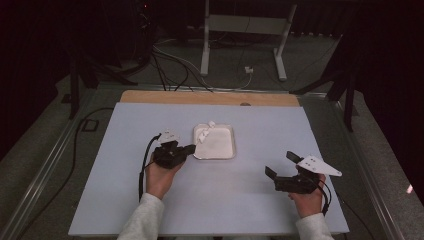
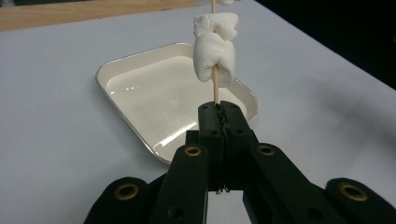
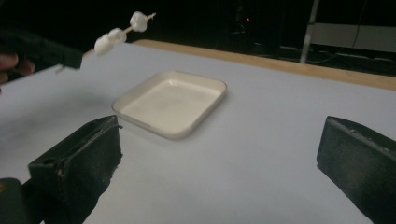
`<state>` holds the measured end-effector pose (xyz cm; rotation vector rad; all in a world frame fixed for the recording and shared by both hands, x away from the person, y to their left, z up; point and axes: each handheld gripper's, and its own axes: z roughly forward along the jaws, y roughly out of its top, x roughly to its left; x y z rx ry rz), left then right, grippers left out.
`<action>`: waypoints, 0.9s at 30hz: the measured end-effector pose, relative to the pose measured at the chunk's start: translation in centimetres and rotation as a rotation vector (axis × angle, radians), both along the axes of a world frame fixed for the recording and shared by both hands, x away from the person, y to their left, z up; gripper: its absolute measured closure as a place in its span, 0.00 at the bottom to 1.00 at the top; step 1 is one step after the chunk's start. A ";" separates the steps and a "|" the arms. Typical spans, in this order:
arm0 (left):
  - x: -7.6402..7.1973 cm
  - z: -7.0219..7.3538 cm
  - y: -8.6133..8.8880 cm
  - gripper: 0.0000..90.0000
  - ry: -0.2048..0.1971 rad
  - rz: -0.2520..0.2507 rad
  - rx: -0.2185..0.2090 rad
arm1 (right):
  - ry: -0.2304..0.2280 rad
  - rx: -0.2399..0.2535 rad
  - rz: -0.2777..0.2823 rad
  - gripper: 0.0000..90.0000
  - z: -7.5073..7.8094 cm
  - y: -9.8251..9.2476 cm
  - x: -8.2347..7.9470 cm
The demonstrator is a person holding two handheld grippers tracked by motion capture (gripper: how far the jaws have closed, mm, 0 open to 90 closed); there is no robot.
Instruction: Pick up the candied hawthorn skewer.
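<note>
No brand, label or writing can be read on anything in view. Left gripper (image 2: 219, 116): jaws fully closed, clamped on the lower end of a thin wooden skewer (image 2: 215, 86) that carries two white, soft, lumpy marshmallows (image 2: 214, 58). In the left gripper view the skewer's long axis runs straight out from the jaw tips, in line with the gripper, marshmallows stacked along it above the clamp. In the right gripper view the skewer (image 3: 126, 29) slants upward away from the left gripper, free tip highest, well clear of the worktop. In the high view the marshmallows (image 1: 205, 131) sit over the near-left corner of the shallow, square, cream-white tray with rounded corners (image 1: 227, 152), which rests near the middle of the pale lavender worktop (image 1: 125, 200). Left hand (image 1: 160, 180), in a light sleeve, holds its gripper just left of the tray, pointing right and away. Right gripper (image 3: 219, 158): jaws wide apart, nothing between them, held low over the worktop, well right of the tray, aimed toward it; right hand (image 1: 306, 200) grips it from behind.
</note>
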<state>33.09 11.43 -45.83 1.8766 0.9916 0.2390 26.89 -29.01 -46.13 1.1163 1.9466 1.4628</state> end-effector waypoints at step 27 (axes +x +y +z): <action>-2.6 0.5 1.3 1.00 -0.152 -0.089 0.032 | 0.154 0.102 0.270 0.00 4.9 9.9 7.4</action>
